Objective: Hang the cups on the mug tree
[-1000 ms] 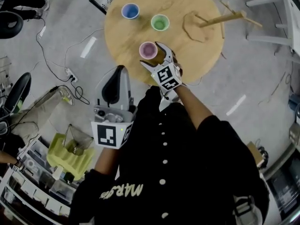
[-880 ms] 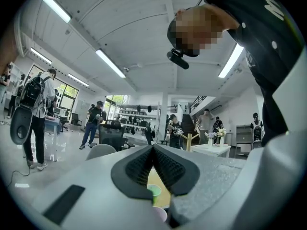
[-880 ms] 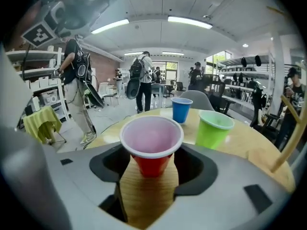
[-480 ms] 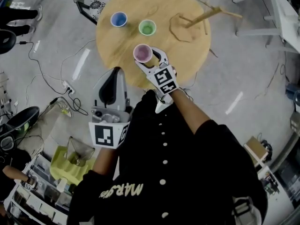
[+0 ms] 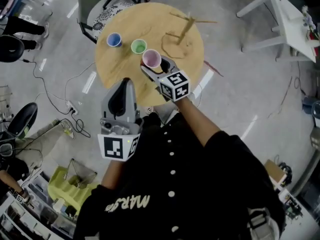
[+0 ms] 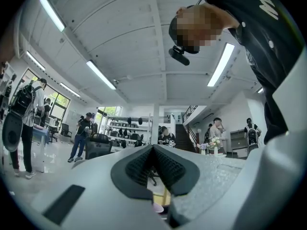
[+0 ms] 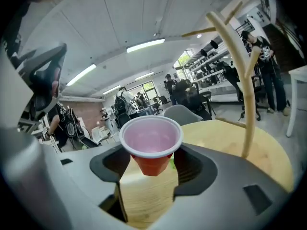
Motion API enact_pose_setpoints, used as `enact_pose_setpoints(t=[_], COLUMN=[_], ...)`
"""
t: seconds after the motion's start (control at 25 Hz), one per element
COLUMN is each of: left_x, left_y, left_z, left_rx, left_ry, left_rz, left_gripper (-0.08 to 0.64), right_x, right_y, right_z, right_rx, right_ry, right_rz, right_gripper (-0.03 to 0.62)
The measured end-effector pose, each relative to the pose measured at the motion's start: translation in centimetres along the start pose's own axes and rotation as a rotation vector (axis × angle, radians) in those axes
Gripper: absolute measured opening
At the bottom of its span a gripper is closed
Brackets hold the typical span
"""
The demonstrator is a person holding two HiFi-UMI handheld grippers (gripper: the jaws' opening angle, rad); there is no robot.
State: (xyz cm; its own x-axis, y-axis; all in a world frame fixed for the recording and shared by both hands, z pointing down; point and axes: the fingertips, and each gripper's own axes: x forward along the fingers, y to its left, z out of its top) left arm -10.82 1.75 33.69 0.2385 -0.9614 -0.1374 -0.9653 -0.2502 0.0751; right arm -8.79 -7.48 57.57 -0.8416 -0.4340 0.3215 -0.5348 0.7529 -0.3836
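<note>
Your right tongs [image 5: 156, 64], just closed, hold the pink cup [image 5: 151, 58], left tongs [image 5: 125, 82] closed and empty; no cup hangs on the mug tree [image 5: 186, 28] yet.

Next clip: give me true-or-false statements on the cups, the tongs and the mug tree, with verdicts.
1. The right tongs grip the pink cup. True; their jaws have just closed on it.
2. A cup hangs on the mug tree. False: its pegs are bare.
3. The left tongs hold the blue cup. False: shut and empty; that cup stands on the table.
4. The green cup stands on the table. True.
</note>
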Motion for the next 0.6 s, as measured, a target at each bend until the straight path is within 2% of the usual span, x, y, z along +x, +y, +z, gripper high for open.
enact_pose_setpoints(t=[0.16, 0.44, 0.6], left_x=[0.6, 2.0, 2.4], left_y=[-2.9, -5.0, -5.0], left_z=[2.5, 2.7, 2.8], left_rx=[0.032, 0.05, 0.062], left_ry=[-0.05, -0.036, -0.032], left_rz=[-0.019, -0.056, -0.072], left_gripper=[0.003, 0.003, 0.003], right_x=[0.2, 1.4, 2.4], right_y=[-1.8, -4.7, -6.1], right_z=[1.0, 3.6, 3.9], right_rx=[0.188, 0.609, 0.766], right_ry=[-0.036, -0.192, -0.243], right_rz=[0.031, 0.08, 0.102], right_gripper=[0.283, 0.284, 0.284])
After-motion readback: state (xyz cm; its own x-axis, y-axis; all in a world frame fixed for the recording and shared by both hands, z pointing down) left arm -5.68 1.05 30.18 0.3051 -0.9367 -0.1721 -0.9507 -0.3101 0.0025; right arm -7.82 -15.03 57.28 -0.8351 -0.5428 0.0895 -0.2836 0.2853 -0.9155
